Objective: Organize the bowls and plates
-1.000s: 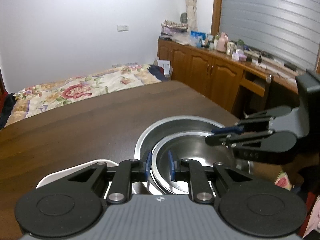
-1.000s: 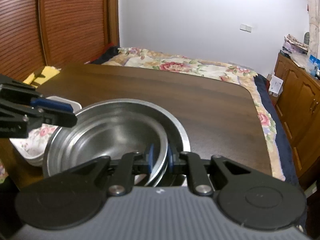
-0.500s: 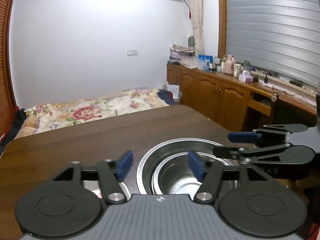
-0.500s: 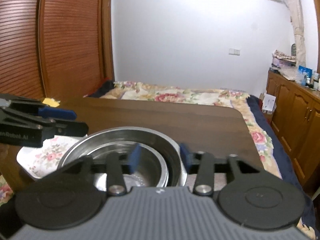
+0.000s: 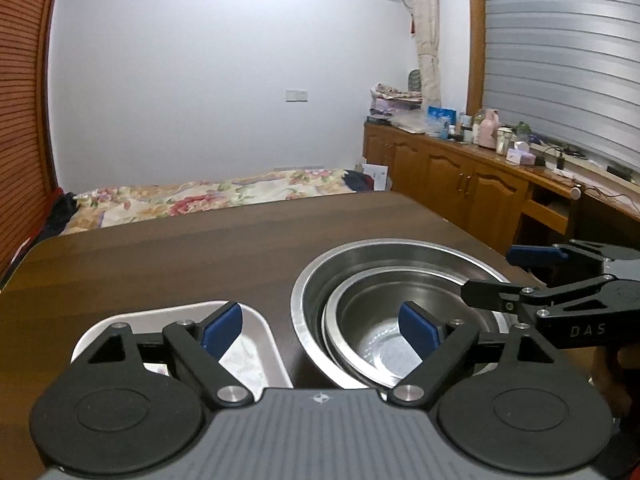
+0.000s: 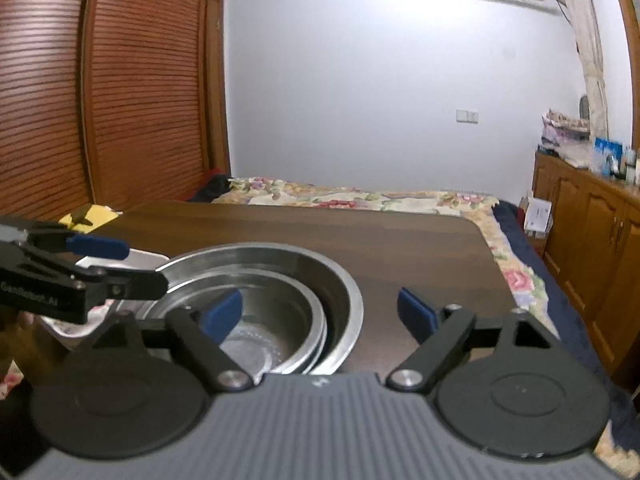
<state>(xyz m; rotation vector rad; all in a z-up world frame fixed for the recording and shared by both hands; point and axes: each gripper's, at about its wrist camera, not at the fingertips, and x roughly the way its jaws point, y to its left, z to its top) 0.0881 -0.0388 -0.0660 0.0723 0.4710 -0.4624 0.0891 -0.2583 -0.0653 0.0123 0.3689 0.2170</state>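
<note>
dark wood table [image 5: 160, 264], nested steel bowls [image 5: 400, 320] near its right edge

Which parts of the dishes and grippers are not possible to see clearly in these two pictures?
- White tray: near part hidden by the left gripper in the left wrist view; its pattern unreadable.
- Small steel bowl: near rim covered by the right gripper body in the right wrist view.
- Large steel bowl: right rim crossed by the right gripper in the left wrist view.

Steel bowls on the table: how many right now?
2: the large steel bowl on the table, and the smaller steel bowl nested inside it. Another underneath could be hidden.
</note>
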